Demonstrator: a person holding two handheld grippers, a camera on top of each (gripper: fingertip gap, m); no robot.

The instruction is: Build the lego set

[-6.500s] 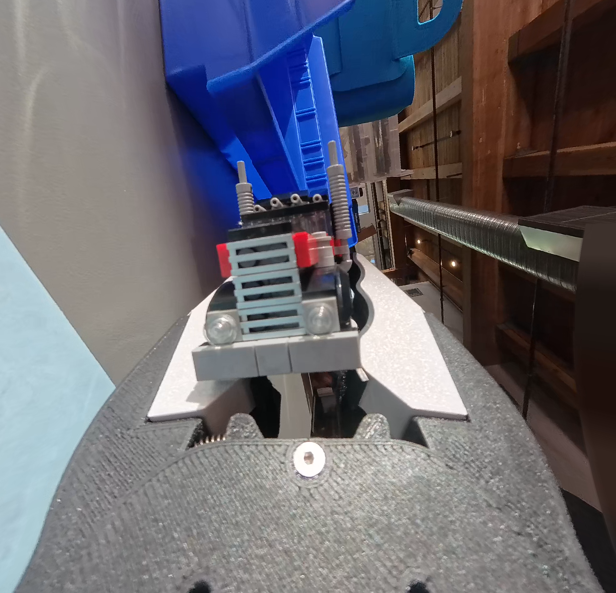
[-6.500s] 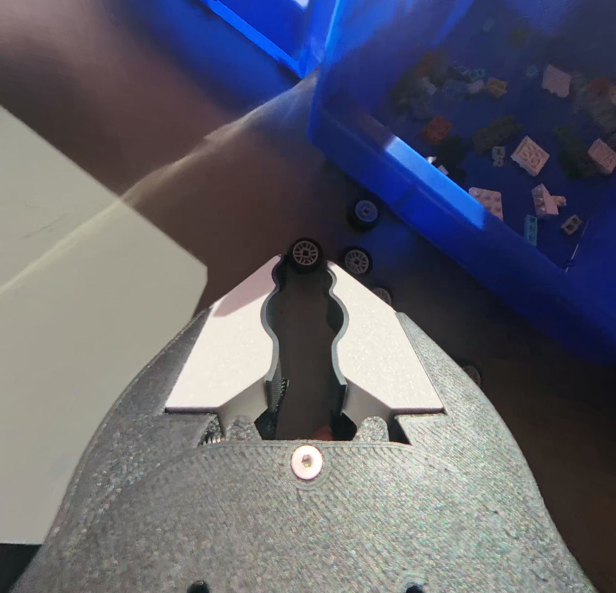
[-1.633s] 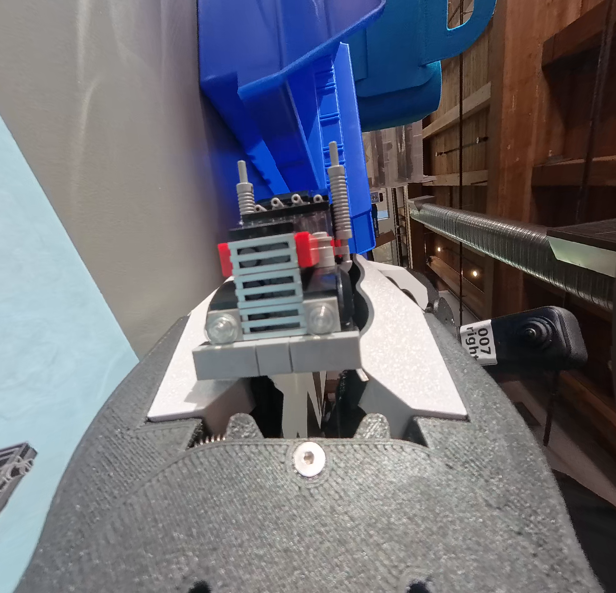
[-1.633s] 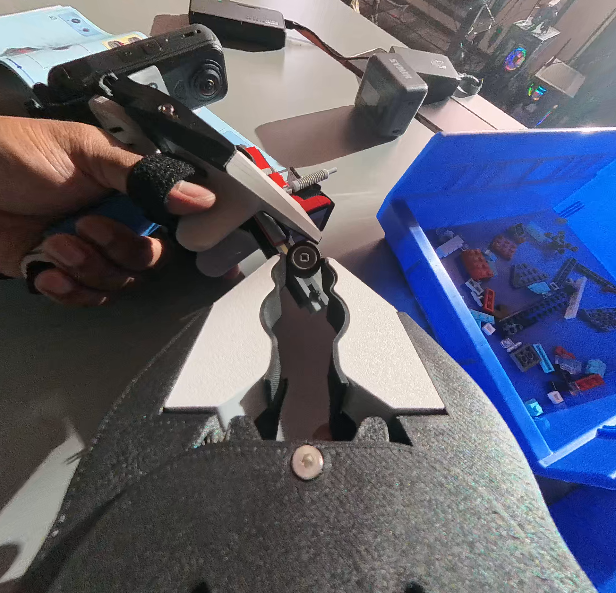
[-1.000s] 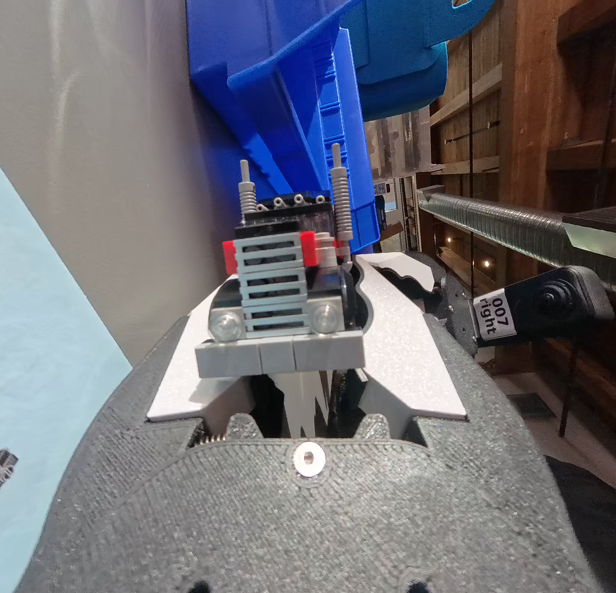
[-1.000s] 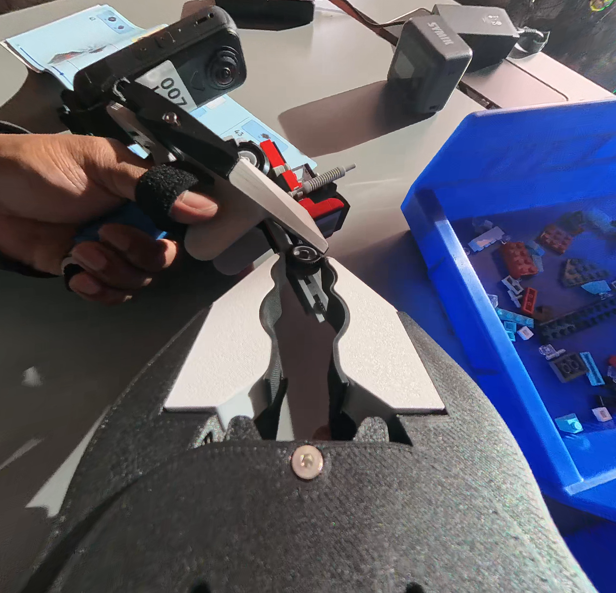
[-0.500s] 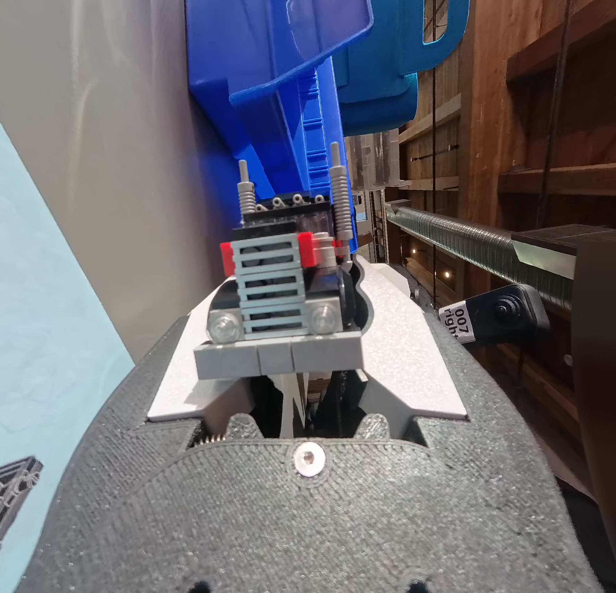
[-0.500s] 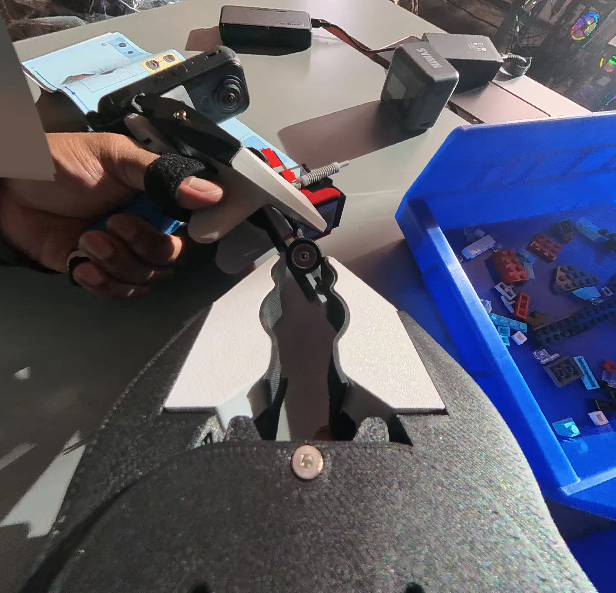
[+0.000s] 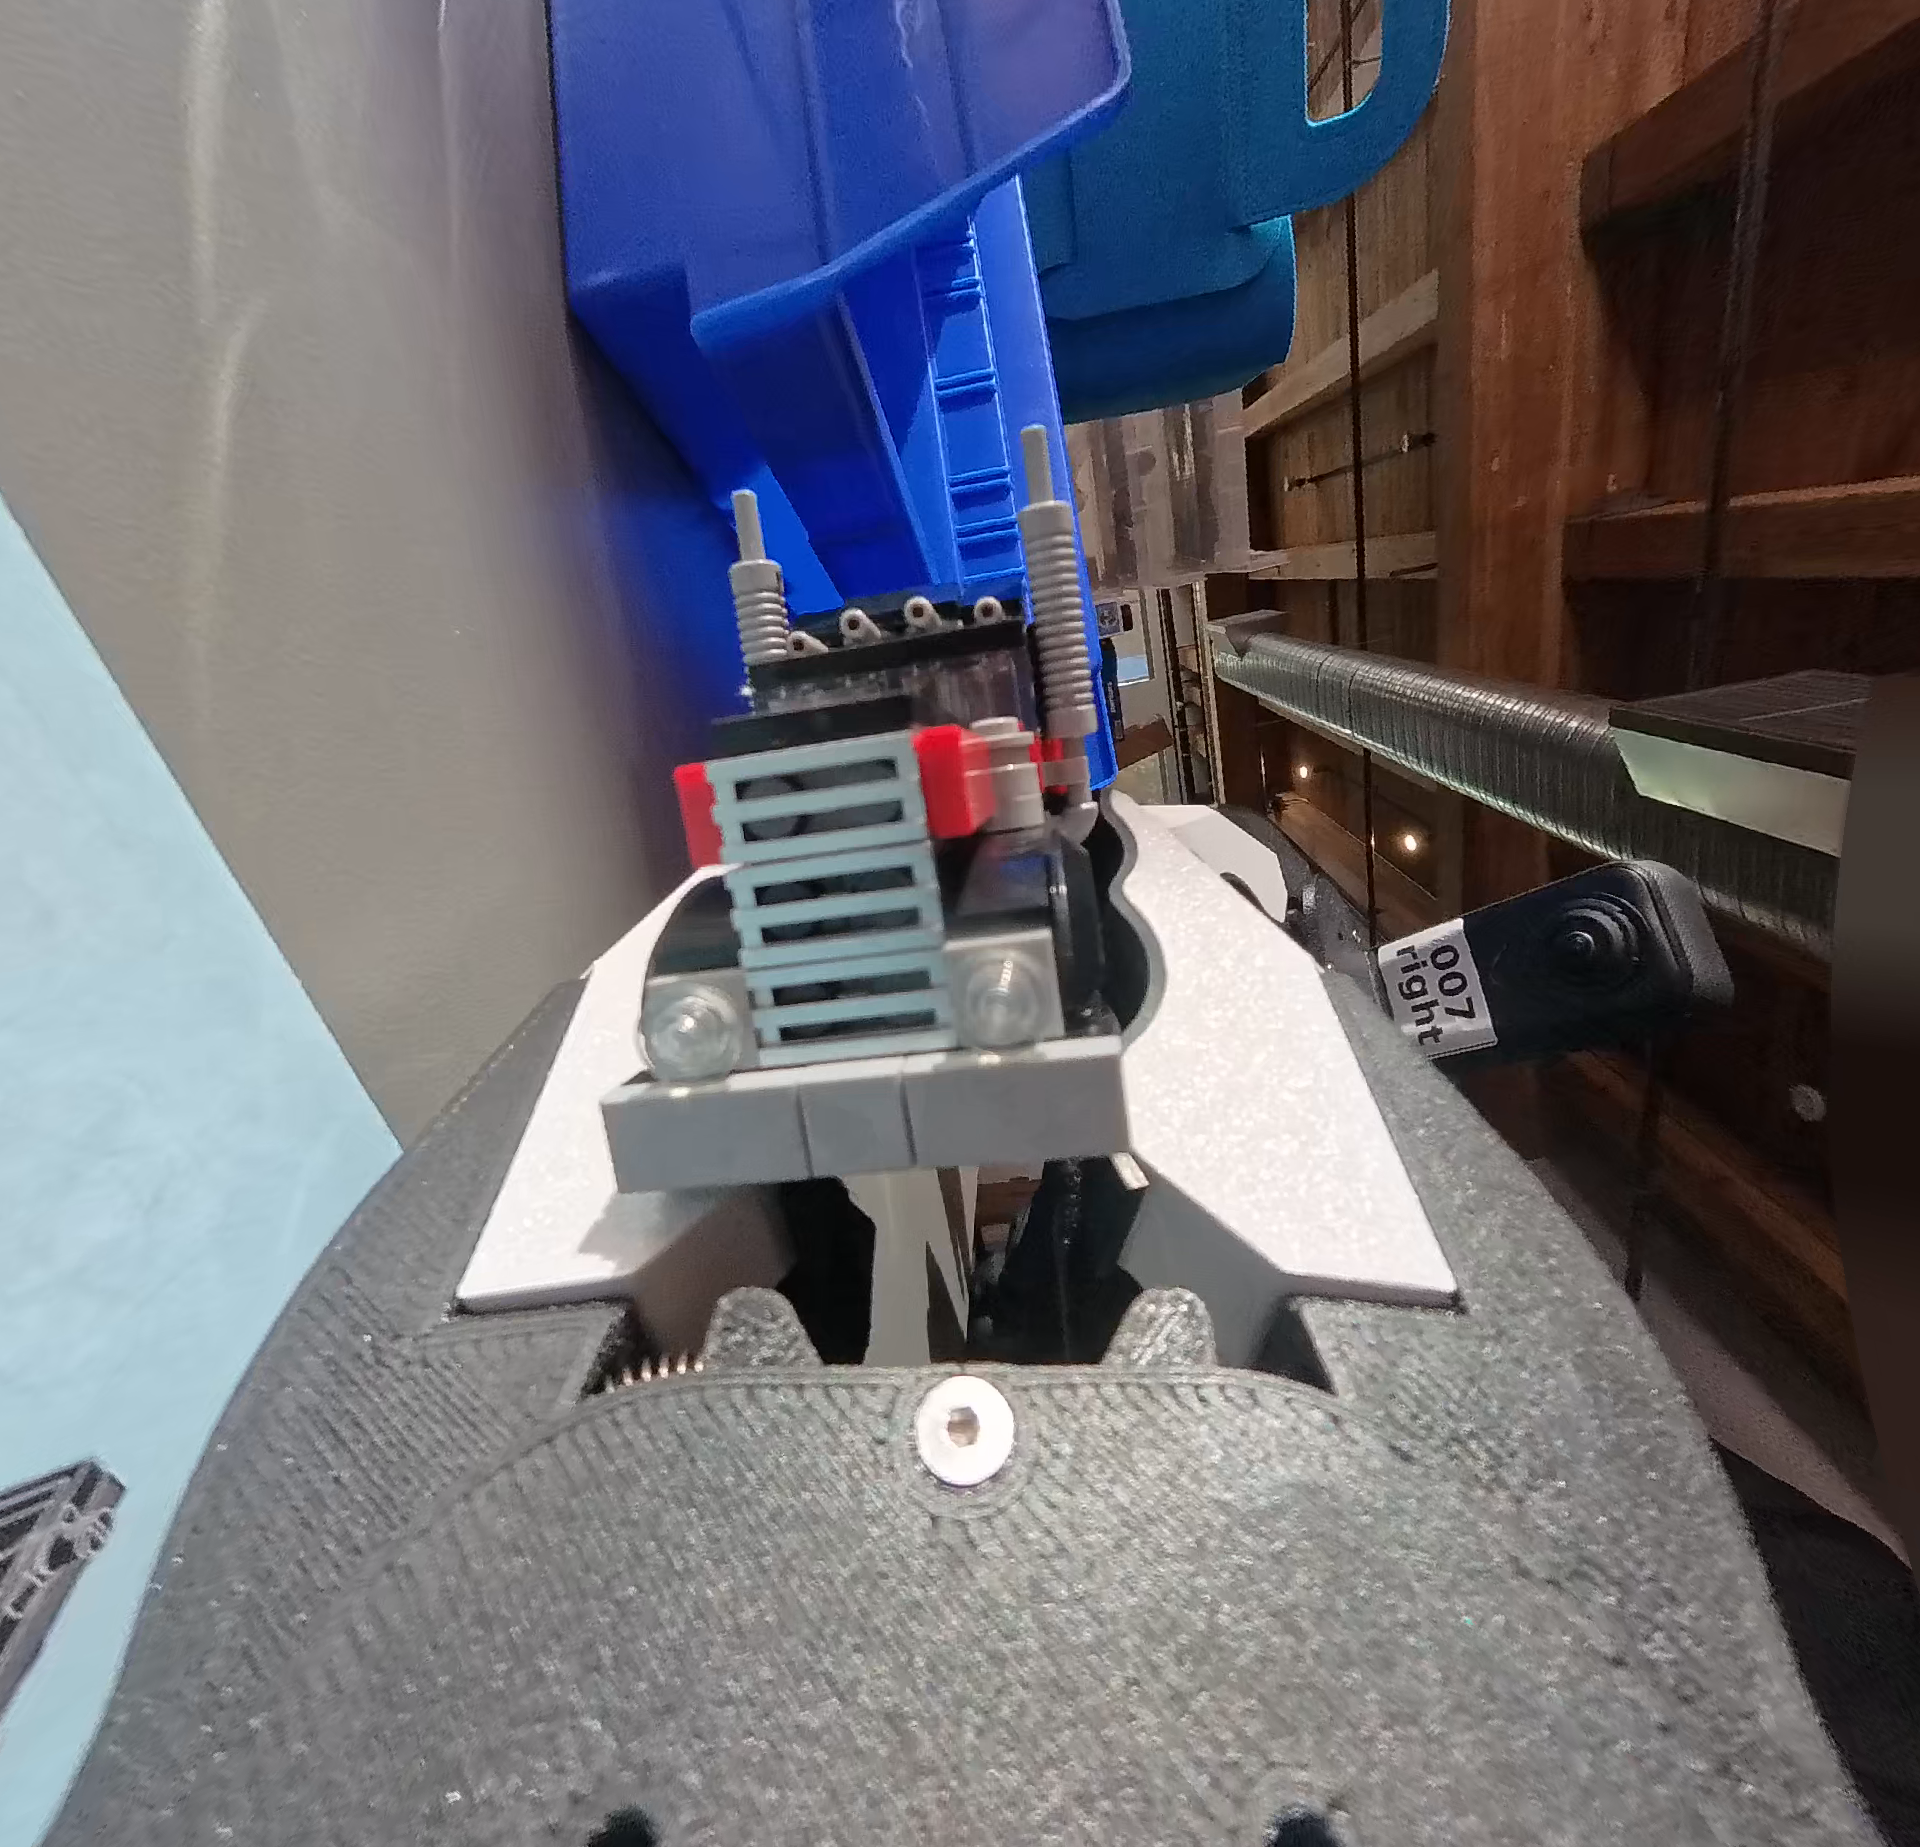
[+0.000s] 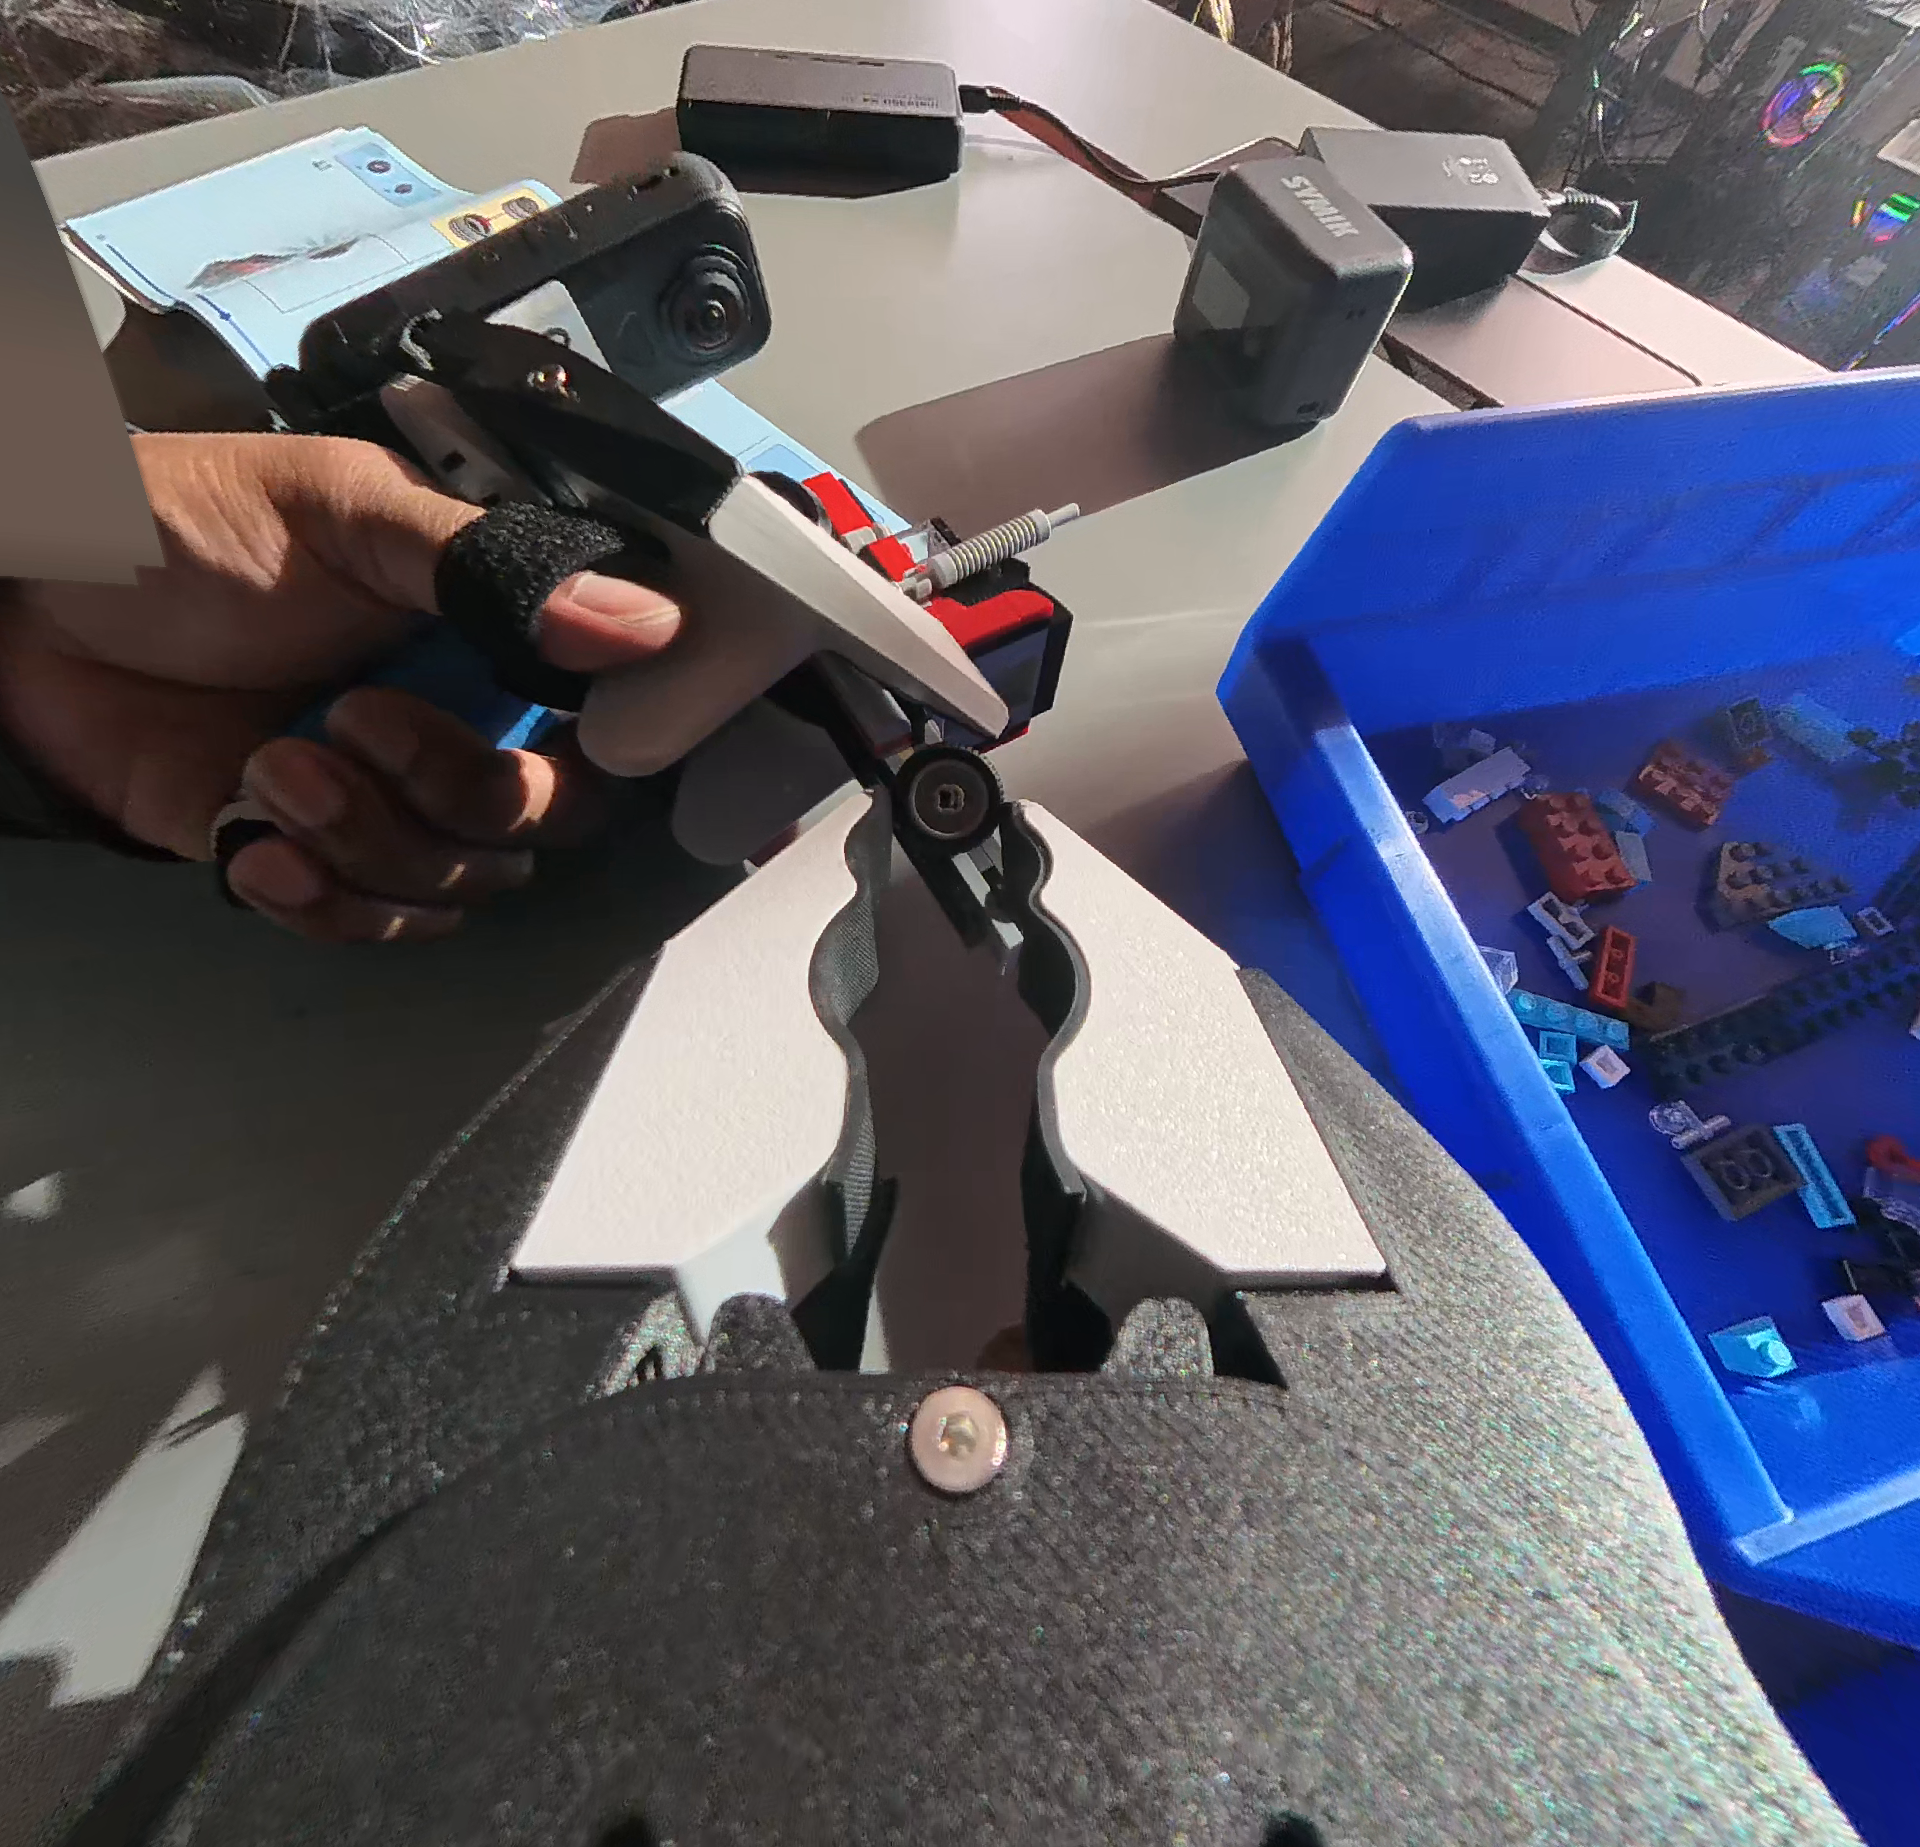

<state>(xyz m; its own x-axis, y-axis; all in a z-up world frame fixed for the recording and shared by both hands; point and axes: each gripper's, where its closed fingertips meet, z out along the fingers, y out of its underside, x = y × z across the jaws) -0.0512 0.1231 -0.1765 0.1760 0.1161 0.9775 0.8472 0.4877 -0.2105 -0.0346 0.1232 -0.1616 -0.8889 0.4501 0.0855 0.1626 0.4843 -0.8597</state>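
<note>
My left gripper (image 9: 904, 862) is shut on a lego truck (image 9: 831, 904) with a grey grille, red sides, a black cab and two grey exhaust stacks. In the right wrist view a hand holds the left gripper (image 10: 904, 727) with the truck (image 10: 997, 613) tilted on its side above the table. My right gripper (image 10: 943, 810) is shut on a small black wheel (image 10: 943, 795). The wheel sits against the truck's black underside, just below the left gripper's upper finger (image 10: 862, 613). The right gripper (image 9: 1247, 862) also shows in the left wrist view, behind the truck.
A blue bin (image 10: 1351, 758) with several loose bricks stands to the right; it also shows in the left wrist view (image 9: 831, 187). A light-blue instruction booklet (image 10: 312, 228) lies behind the hand. A dark camera block (image 10: 1288, 291) and two black adapters (image 10: 821, 109) sit at the grey table's (image 10: 1039, 270) far side. Less than 4 cm separates the two grippers' tips.
My right gripper took the wheel off the table by the bin and carried it to the truck in the left gripper. Over the last second it stays at the underside, shifting slightly.
</note>
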